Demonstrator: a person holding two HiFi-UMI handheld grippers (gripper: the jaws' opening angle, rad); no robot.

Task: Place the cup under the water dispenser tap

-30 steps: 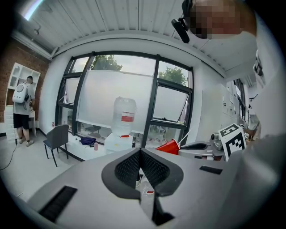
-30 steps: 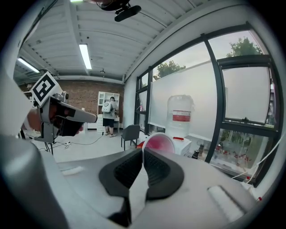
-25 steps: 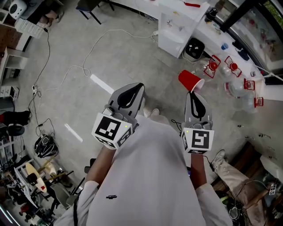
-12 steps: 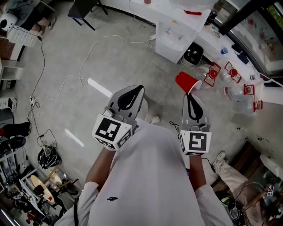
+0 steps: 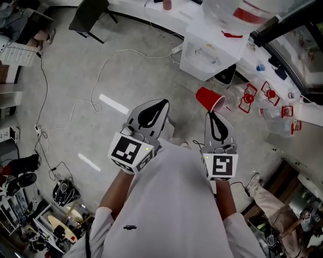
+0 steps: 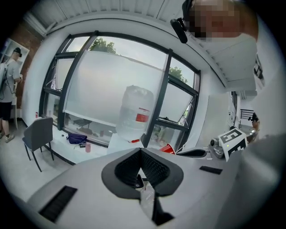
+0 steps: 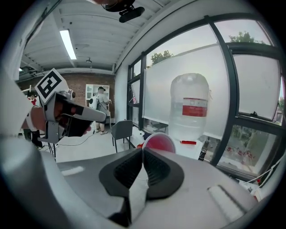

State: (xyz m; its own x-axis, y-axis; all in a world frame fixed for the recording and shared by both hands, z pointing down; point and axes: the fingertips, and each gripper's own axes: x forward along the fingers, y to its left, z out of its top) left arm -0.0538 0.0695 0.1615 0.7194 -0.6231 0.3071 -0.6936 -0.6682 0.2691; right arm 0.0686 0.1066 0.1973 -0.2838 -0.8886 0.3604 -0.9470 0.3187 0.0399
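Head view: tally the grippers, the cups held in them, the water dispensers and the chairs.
Grippers: 2 (left gripper, right gripper)
Cups held: 1 (red cup, in the right gripper)
Water dispensers: 1 (water dispenser)
Chairs: 1 (chair)
Total: 5

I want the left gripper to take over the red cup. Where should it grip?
Likely the rim on its left, one jaw inside and one outside, coming from the left: the red cup hangs tilted, mouth toward the right gripper, whose jaws pinch the rim's lower edge, leaving that side free.
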